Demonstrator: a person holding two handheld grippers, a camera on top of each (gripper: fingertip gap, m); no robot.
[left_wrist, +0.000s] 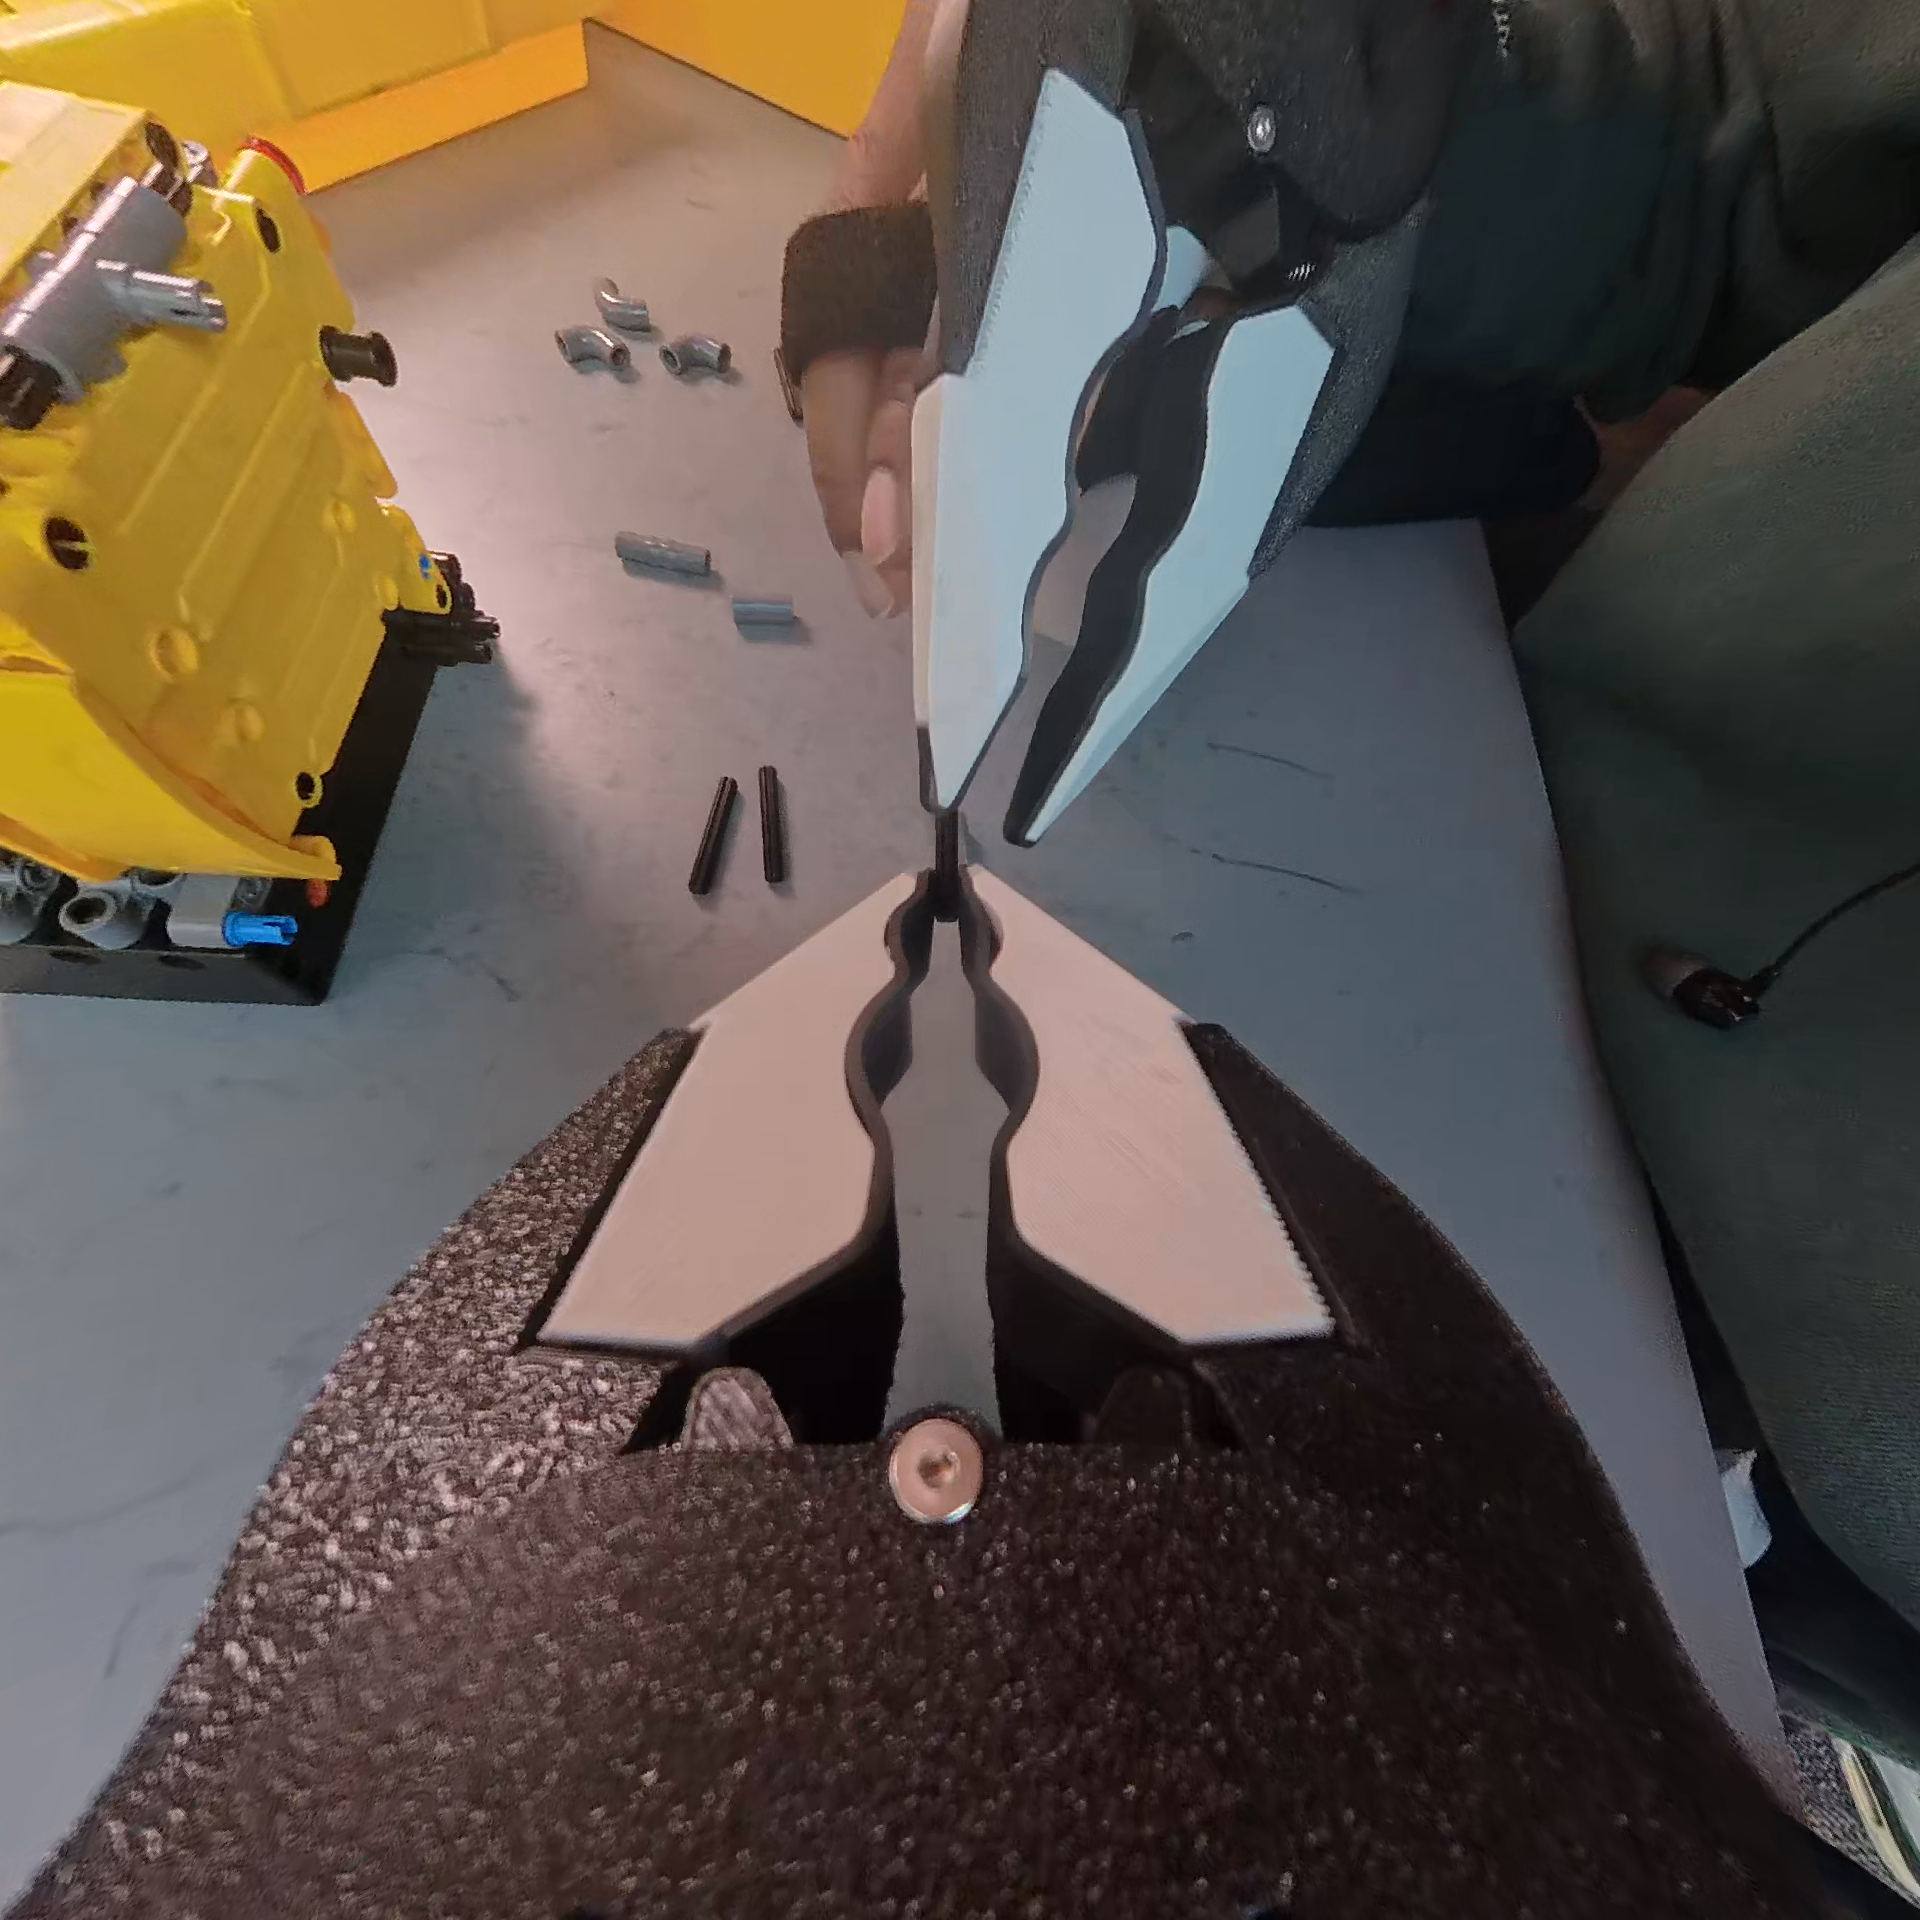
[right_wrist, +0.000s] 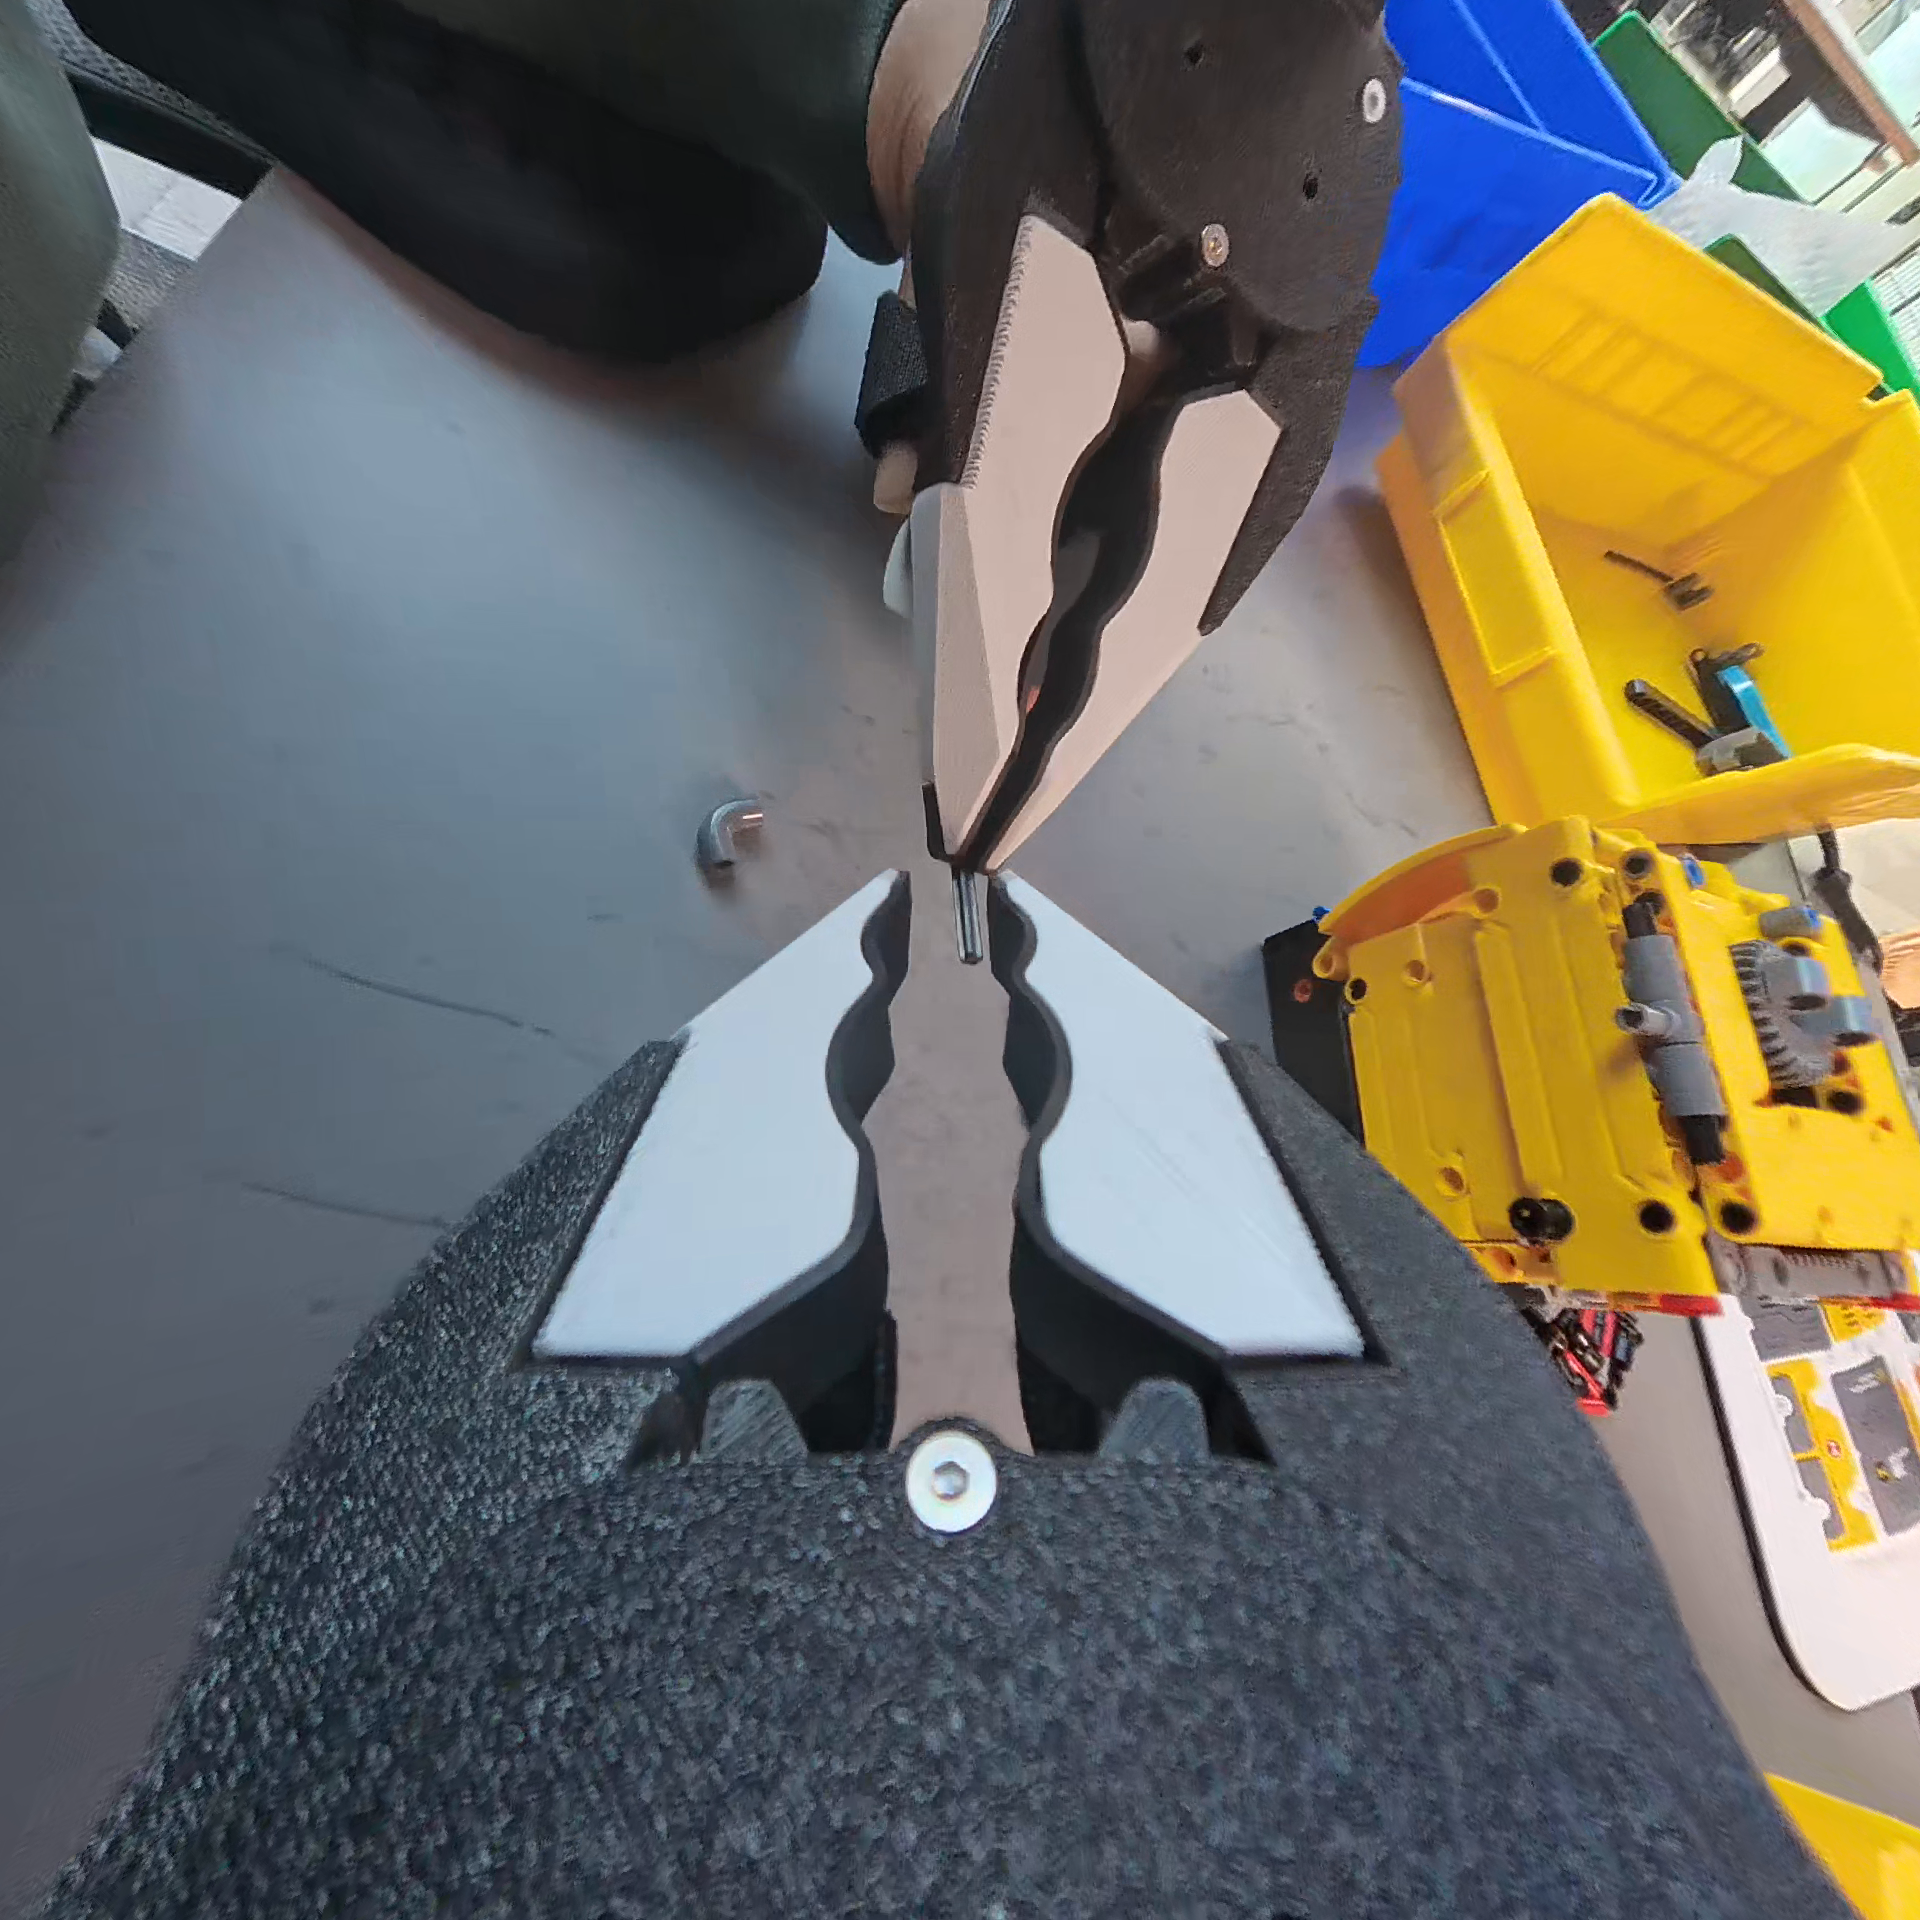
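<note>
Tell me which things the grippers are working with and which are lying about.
In hand: short black pin, clamped by left gripper; open right gripper close by.
Lying about: two black rods, grey elbow tubes, yellow brick-built model, yellow plastic bin.

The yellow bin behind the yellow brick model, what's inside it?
Inside the yellow bin lie a few small dark pieces and a blue one. A yellow panel of the brick model covers the front.

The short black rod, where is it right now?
The short black rod is pinched at the tips of the left gripper, off the grey table. The right gripper, jaws open, flanks its free end.
</note>
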